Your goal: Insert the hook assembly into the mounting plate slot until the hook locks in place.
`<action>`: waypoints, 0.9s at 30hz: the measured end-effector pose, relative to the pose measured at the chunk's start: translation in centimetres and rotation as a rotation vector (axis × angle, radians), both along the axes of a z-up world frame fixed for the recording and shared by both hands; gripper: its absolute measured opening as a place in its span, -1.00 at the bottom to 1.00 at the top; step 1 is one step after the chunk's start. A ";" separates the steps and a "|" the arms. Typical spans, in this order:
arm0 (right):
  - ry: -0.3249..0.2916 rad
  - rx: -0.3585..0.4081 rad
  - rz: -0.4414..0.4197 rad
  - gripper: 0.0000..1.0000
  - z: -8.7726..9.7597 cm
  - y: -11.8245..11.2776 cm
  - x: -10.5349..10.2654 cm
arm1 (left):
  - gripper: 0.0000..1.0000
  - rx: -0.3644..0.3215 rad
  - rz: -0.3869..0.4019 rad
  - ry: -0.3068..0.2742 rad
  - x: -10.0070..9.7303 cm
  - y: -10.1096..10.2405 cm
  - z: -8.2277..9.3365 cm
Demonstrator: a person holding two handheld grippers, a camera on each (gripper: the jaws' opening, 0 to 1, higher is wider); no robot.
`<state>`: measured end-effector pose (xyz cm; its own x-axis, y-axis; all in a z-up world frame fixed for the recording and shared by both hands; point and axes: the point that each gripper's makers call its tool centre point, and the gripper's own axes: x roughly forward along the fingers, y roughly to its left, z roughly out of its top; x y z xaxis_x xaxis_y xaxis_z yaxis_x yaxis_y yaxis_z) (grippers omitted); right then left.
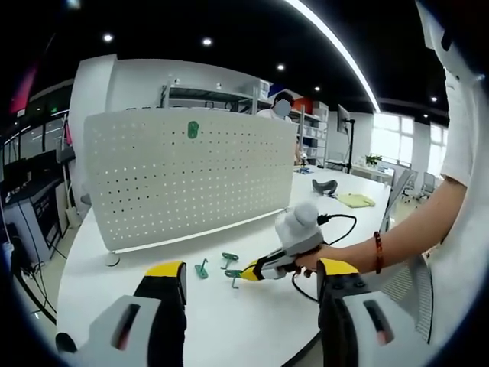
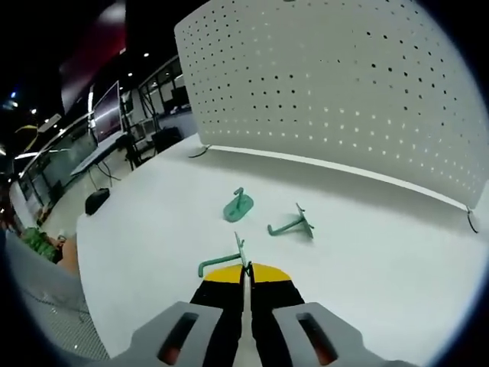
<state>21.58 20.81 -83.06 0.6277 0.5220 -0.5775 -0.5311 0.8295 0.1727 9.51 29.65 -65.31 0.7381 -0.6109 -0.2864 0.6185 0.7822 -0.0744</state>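
A white pegboard (image 1: 191, 180) stands upright on the white table (image 1: 114, 290), with one green hook (image 1: 193, 130) mounted near its top. Two loose green hooks (image 1: 202, 268) (image 1: 229, 260) lie in front of it. My right gripper (image 1: 250, 270), held by a hand, enters from the right and is low over the table. In the right gripper view its jaws (image 2: 246, 269) are shut on the plate of a third green hook (image 2: 221, 262), with the other two hooks (image 2: 238, 205) (image 2: 290, 224) and the pegboard (image 2: 344, 92) beyond. My left gripper (image 1: 251, 268) hangs back, open and holding nothing.
A black cable (image 1: 336, 222) trails from the right gripper. A yellow cloth (image 1: 356, 200) and a dark object (image 1: 325, 186) lie far right on the table. A person stands behind the pegboard near shelves. The table's rounded edge (image 2: 84, 229) drops off to the left.
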 end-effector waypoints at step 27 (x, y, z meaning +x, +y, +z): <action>0.014 0.138 -0.069 -0.99 5.4 -0.5 -2.7 | 0.31 0.044 -0.049 -0.039 -1.1 -0.4 0.1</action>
<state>18.90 20.28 -77.67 0.6571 0.5531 -0.5122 -0.4708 0.8318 0.2942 8.40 29.23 -65.16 0.7185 -0.6343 -0.2853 0.6581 0.7528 -0.0161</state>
